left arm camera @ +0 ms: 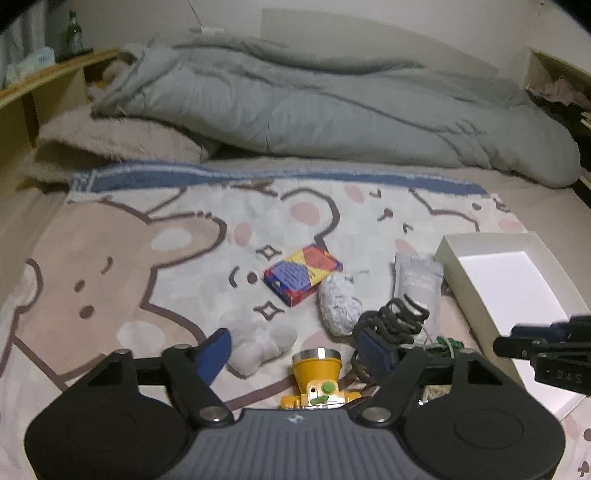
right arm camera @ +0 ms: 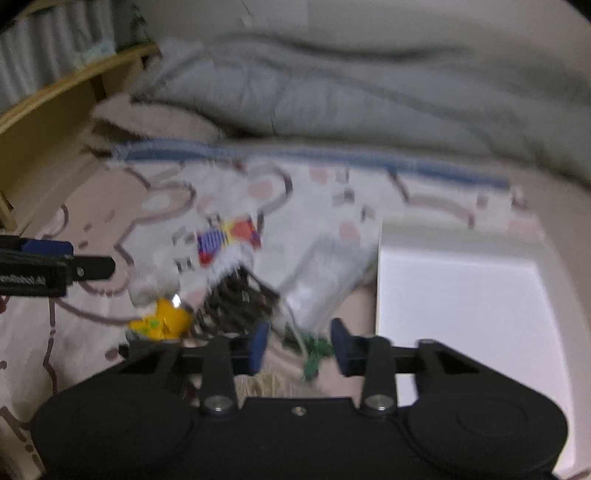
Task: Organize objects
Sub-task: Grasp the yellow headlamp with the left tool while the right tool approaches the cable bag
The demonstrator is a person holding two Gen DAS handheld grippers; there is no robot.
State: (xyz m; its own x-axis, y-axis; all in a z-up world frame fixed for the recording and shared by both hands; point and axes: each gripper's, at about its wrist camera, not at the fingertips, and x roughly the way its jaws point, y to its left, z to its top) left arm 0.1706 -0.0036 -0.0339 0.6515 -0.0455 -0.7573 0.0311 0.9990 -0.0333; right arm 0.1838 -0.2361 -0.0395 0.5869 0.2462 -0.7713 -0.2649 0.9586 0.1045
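Observation:
Several small items lie on a bear-print blanket [left arm camera: 110, 240]: a colourful card box [left arm camera: 302, 275], a grey-white crumpled bundle [left arm camera: 338, 306], a grey pouch [left arm camera: 417, 284], a dark coiled cord [left arm camera: 391, 321], a white plush toy [left arm camera: 258, 343], a yellow headlamp [left arm camera: 317, 373] and a green string item [right arm camera: 314, 354]. My left gripper [left arm camera: 295, 350] is open, its fingers either side of the headlamp. My right gripper [right arm camera: 300, 345] is open over the green string item, beside the white box [right arm camera: 461, 295]. The right wrist view is blurred.
An open white cardboard box [left arm camera: 491, 280] sits at the right on the blanket. A rumpled grey duvet [left arm camera: 314, 110] and a furry pillow [left arm camera: 122, 140] lie behind. A wooden shelf [left arm camera: 40, 85] with a green bottle [left arm camera: 74, 33] stands at the left.

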